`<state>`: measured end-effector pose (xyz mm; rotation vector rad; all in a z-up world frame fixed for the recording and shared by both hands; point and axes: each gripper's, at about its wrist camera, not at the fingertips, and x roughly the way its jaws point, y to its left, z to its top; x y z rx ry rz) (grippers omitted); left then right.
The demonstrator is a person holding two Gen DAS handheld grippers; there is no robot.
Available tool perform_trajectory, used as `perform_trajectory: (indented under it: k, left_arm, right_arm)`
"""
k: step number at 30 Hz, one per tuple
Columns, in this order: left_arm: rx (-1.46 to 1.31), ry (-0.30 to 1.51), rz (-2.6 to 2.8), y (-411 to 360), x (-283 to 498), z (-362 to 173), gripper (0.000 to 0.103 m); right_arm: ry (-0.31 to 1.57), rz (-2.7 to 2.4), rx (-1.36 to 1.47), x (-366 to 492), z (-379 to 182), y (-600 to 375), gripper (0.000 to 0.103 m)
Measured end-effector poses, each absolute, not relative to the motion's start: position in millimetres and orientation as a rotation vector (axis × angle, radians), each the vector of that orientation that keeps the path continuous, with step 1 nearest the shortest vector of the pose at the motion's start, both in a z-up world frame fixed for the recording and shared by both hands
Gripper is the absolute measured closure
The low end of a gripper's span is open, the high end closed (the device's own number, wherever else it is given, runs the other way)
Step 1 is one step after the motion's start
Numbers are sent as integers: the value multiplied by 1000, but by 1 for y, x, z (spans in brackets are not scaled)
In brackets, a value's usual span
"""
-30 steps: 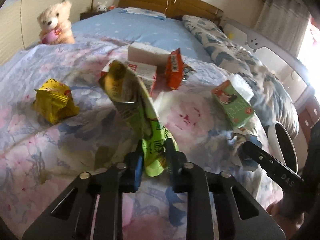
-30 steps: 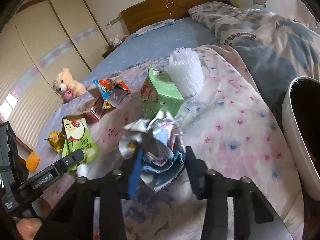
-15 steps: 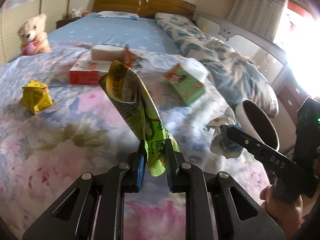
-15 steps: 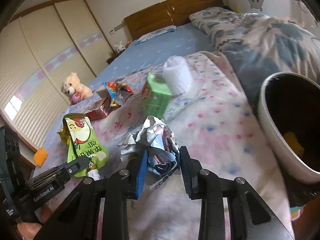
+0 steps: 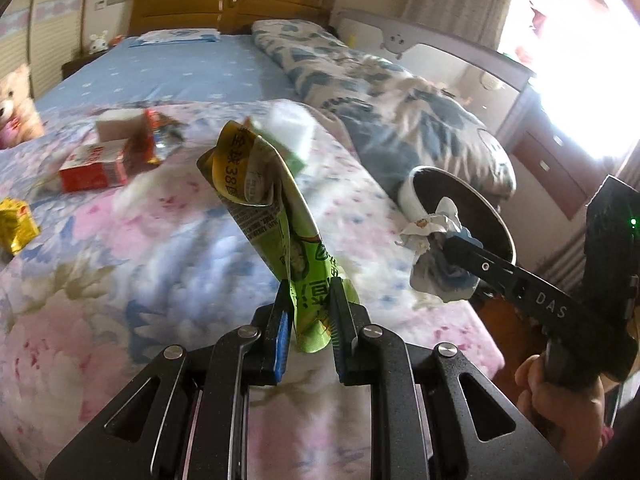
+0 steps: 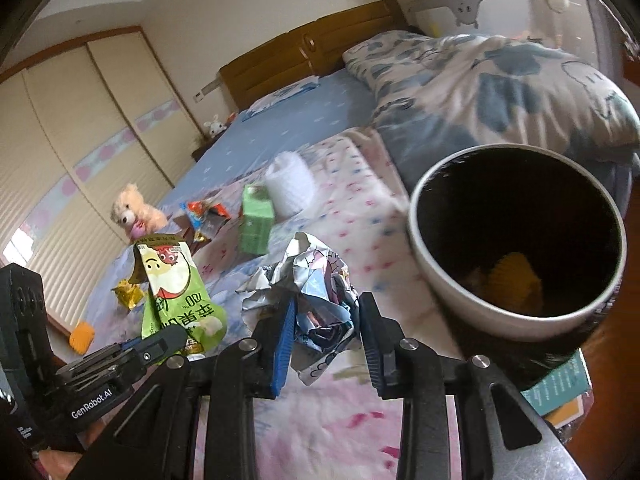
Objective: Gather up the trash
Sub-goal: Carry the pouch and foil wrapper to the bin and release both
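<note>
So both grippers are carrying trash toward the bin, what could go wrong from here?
The left gripper pinches only the bottom edge of the tall green snack bag, so the bag could flop or slip out. The right gripper's crumpled silvery wrapper is short of the white round bin; released early, it would land on the flowered bedspread.

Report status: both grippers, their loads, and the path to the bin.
Left gripper shut on green snack wrapper. Right gripper shut on crumpled foil wrapper. White round bin open, beside bed edge. Path unobstructed.

left claw [image 5: 308, 312] clamping green snack bag [image 5: 276, 216], right claw [image 5: 448, 252] gripping crumpled wrapper [image 5: 430, 236] beside bin [image 5: 412, 196], floral bedspread [image 5: 120, 240]
</note>
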<state>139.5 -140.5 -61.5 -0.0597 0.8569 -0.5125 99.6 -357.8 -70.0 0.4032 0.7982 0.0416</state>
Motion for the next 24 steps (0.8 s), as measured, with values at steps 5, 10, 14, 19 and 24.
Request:
perform_trajectory:
  k: [5,10,14,19,24]
  left_arm:
    - [-30,854,-565,-164,135,-57,87]
    - [-6,855,-617,-189,132,-52,87]
    - [5,863,-652,-204,129,-51,87]
    - [25,869,-683,-222,128,-50,87]
    - [44,873,-706,-238,129,-49,87]
  right_arm:
    - [784,7,421,90,-66,-376,71]
    - [775,-30,434,79,-65,-395,71]
    - [763,-62,442,72,-62,-410,71]
    - [750,-96,455,65,-60,-429,71]
    - [738,-125,467,61,-58,-445,71]
